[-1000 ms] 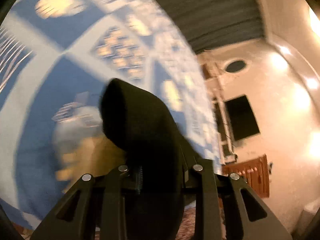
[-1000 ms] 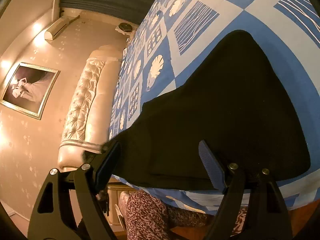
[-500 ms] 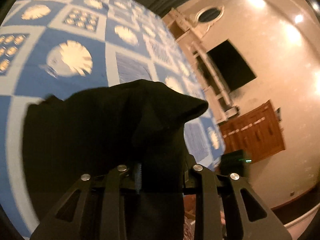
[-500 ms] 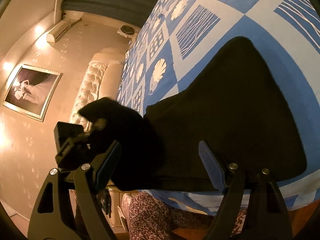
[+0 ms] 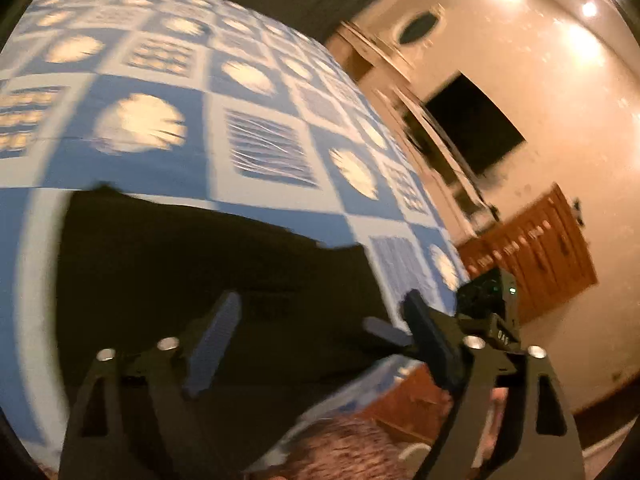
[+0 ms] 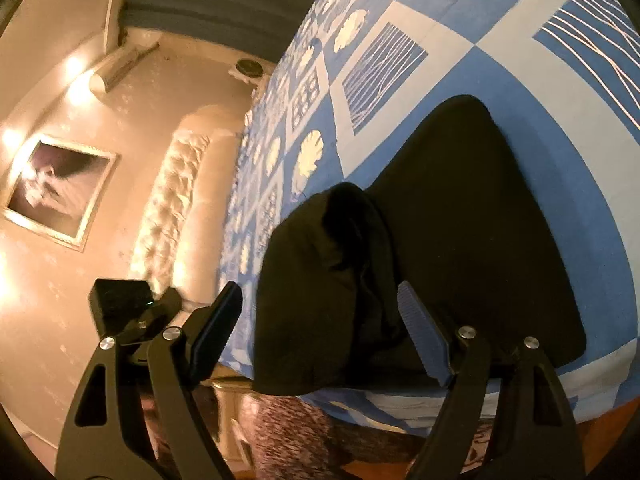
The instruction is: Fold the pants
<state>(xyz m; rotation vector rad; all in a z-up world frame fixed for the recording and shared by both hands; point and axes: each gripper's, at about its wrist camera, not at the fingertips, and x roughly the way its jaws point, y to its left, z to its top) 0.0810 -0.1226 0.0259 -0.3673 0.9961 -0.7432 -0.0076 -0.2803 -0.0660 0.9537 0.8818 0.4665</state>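
The black pants lie on the blue and white patchwork bed cover near its front edge. One end is folded over and stands as a loose hump on top of the rest. My left gripper hovers over the pants; its jaws are opening and nothing is pressed between the pads. My right gripper is open just in front of the hump, not touching it. The left gripper's camera housing shows at the left of the right wrist view.
A tufted cream headboard and a framed picture are at the left. A dark screen and a wooden cabinet stand beyond the bed's right side. A person's patterned trouser leg is at the bed's front edge.
My left gripper swept the pants' end across onto the rest of the pants, then opened and let it go. The fold now lies heaped there. The right gripper stayed still and open.
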